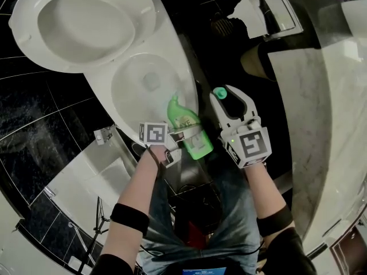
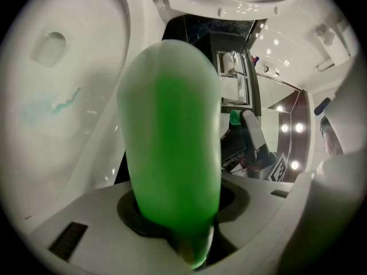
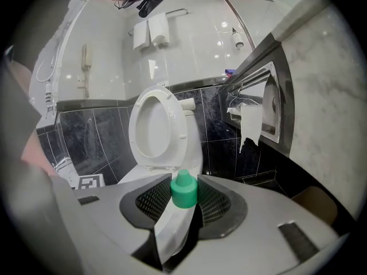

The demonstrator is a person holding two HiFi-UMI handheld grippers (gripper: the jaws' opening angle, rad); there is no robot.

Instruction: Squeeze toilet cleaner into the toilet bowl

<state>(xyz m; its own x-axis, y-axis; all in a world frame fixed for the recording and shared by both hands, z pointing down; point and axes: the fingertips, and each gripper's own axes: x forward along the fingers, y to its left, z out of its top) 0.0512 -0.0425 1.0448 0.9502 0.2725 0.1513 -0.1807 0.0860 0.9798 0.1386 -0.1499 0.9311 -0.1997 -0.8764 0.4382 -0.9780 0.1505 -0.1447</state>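
Note:
The white toilet bowl (image 1: 143, 79) stands with seat and lid (image 1: 80, 22) raised. My left gripper (image 1: 184, 136) is shut on a green toilet cleaner bottle (image 1: 182, 118), whose uncapped nozzle points over the bowl's near rim. In the left gripper view the bottle (image 2: 172, 142) fills the middle, and a blue-green streak of cleaner (image 2: 62, 101) lies on the bowl wall. To the right of the bottle my right gripper (image 1: 225, 99) is shut on the green cap (image 1: 219, 92). The right gripper view shows the cap (image 3: 184, 189) pinched between the ribbed pads (image 3: 215, 202).
A marble counter (image 1: 321, 125) runs along the right. A recessed toilet-paper holder (image 3: 255, 116) with torn paper sits in the dark tiled wall beside the toilet. Spare rolls (image 3: 152, 32) and a wall phone (image 3: 84, 59) hang behind it. The person's legs (image 1: 200, 222) stand before the bowl.

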